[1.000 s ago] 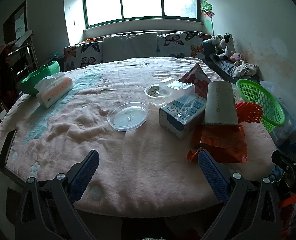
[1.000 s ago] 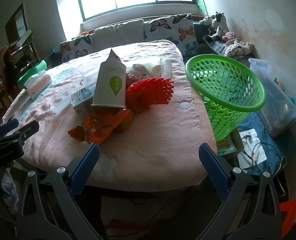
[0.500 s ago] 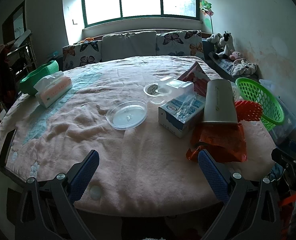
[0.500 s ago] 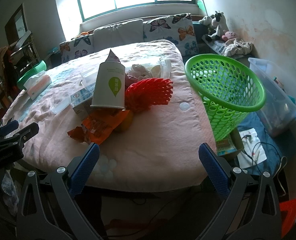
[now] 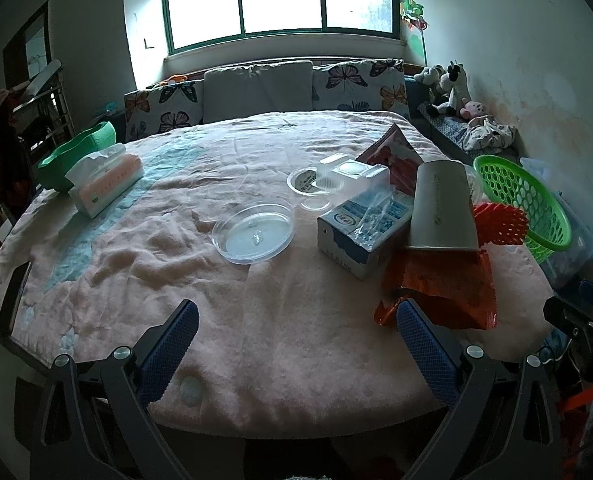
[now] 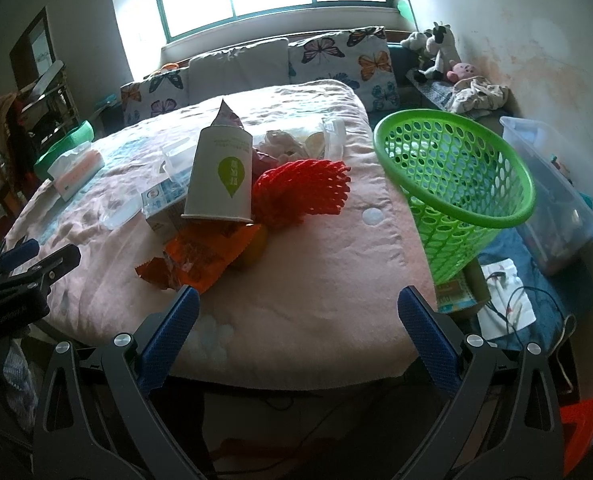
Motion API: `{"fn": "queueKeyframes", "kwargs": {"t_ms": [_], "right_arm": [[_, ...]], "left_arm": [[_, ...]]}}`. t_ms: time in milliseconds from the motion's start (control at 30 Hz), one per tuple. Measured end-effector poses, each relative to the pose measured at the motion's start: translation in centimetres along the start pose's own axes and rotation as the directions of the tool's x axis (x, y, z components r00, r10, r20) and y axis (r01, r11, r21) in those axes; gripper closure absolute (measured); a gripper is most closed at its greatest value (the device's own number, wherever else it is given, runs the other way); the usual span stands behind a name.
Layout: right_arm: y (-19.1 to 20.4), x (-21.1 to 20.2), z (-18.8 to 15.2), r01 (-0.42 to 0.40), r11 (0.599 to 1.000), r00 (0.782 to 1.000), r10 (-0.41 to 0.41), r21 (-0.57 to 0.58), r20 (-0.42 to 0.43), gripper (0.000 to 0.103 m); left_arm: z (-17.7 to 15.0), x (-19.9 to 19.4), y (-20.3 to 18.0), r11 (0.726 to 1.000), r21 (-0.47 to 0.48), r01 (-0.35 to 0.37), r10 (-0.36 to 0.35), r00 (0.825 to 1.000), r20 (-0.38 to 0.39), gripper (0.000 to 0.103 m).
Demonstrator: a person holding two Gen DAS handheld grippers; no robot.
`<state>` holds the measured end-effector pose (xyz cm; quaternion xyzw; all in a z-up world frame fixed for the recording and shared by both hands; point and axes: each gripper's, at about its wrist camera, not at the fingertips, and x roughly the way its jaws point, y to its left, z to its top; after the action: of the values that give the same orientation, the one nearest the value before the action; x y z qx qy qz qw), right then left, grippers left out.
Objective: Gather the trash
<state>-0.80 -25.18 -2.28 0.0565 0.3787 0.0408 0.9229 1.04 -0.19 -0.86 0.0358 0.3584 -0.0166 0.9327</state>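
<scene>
Trash lies on the pink table cover (image 5: 280, 320): a clear round lid (image 5: 253, 233), a blue-white carton (image 5: 362, 228), an upturned paper cup (image 5: 442, 204) (image 6: 222, 176), an orange wrapper (image 5: 440, 292) (image 6: 200, 256), a red foam net (image 6: 302, 192) and clear plastic boxes (image 5: 350, 178). A green mesh basket (image 6: 456, 184) (image 5: 522, 200) stands off the table's right edge. My left gripper (image 5: 296, 340) is open and empty at the near table edge. My right gripper (image 6: 296, 328) is open and empty, near the orange wrapper.
A tissue box (image 5: 106, 182) and a green bowl (image 5: 76, 152) sit at the far left of the table. A clear storage bin (image 6: 552, 188) stands right of the basket. Papers and cables (image 6: 504, 304) lie on the floor. A sofa with butterfly cushions (image 5: 256, 88) is behind.
Both views have shifted only slightly; the objects on the table have not moved and both grippers stay open.
</scene>
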Motion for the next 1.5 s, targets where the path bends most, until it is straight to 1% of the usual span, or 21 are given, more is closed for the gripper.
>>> {"fn": "queueKeyframes", "kwargs": {"t_ms": [267, 400, 500, 600, 767, 933, 967, 1033, 1167, 1233, 1333, 1400, 1467, 1500], "right_arm": [[0.1, 0.7, 1.1, -0.015, 1.0, 1.0, 0.015, -0.004, 0.001, 0.004], [0.1, 1.1, 1.8, -0.035, 0.999, 0.999, 0.035, -0.005, -0.001, 0.004], [0.3, 1.5, 2.8, -0.071, 0.997, 0.997, 0.071, -0.009, -0.005, 0.004], [0.6, 1.8, 3.7, -0.089, 0.996, 0.996, 0.089, -0.02, -0.002, 0.005], [1.2, 2.9, 5.7, -0.172, 0.985, 0.985, 0.172, -0.01, -0.018, 0.006], [2.2, 4.4, 7.8, -0.212, 0.977, 0.977, 0.211, -0.028, -0.033, 0.009], [2.3, 4.8, 8.1, -0.217, 0.976, 0.976, 0.216, -0.026, -0.041, 0.009], [2.5, 5.6, 8.8, -0.237, 0.971, 0.97, 0.235, -0.022, -0.061, 0.014], [3.1, 7.2, 9.9, -0.263, 0.965, 0.961, 0.26, -0.017, -0.096, 0.017], [3.5, 8.2, 10.4, -0.26, 0.966, 0.96, 0.257, -0.014, -0.112, 0.018], [3.8, 9.4, 10.9, -0.248, 0.969, 0.961, 0.244, -0.015, -0.128, 0.019], [3.9, 10.3, 11.1, -0.243, 0.97, 0.96, 0.24, -0.005, -0.144, 0.02], [3.8, 10.8, 11.3, -0.241, 0.971, 0.959, 0.238, 0.003, -0.157, 0.021], [3.8, 11.0, 11.2, -0.24, 0.971, 0.958, 0.237, 0.005, -0.159, 0.023]], "left_arm": [[1.3, 0.9, 0.2, 1.0, 0.002, -0.006, 0.006, 1.0, -0.008, 0.007], [2.0, 1.4, 0.4, 1.0, 0.006, -0.009, 0.009, 1.0, -0.01, 0.007], [2.7, 1.8, 0.7, 1.0, 0.001, -0.013, 0.013, 1.0, -0.011, 0.007], [3.3, 2.1, 1.1, 1.0, 0.001, -0.019, 0.019, 1.0, -0.012, 0.007], [4.1, 2.8, 1.8, 1.0, 0.002, -0.03, 0.03, 0.999, -0.01, 0.007], [5.0, 3.4, 2.8, 0.999, -0.005, -0.032, 0.032, 0.999, -0.008, 0.007], [5.1, 3.4, 3.0, 0.999, -0.007, -0.033, 0.033, 0.999, -0.006, 0.007], [5.4, 3.6, 3.4, 0.999, -0.011, -0.031, 0.031, 1.0, -0.003, 0.007], [5.8, 3.8, 4.1, 1.0, -0.008, -0.024, 0.024, 1.0, 0.005, 0.007], [6.1, 4.1, 4.5, 1.0, -0.01, -0.006, 0.006, 1.0, 0.003, 0.007], [6.6, 4.6, 4.7, 0.999, -0.008, 0.048, -0.048, 0.999, -0.008, 0.007], [6.9, 5.0, 4.4, 0.998, 0.011, 0.054, -0.054, 0.999, -0.001, 0.007], [7.3, 5.5, 4.4, 0.997, 0.02, 0.077, -0.077, 0.997, -0.006, 0.007], [7.6, 5.9, 4.4, 0.995, 0.022, 0.094, -0.094, 0.995, -0.014, 0.007]]}}
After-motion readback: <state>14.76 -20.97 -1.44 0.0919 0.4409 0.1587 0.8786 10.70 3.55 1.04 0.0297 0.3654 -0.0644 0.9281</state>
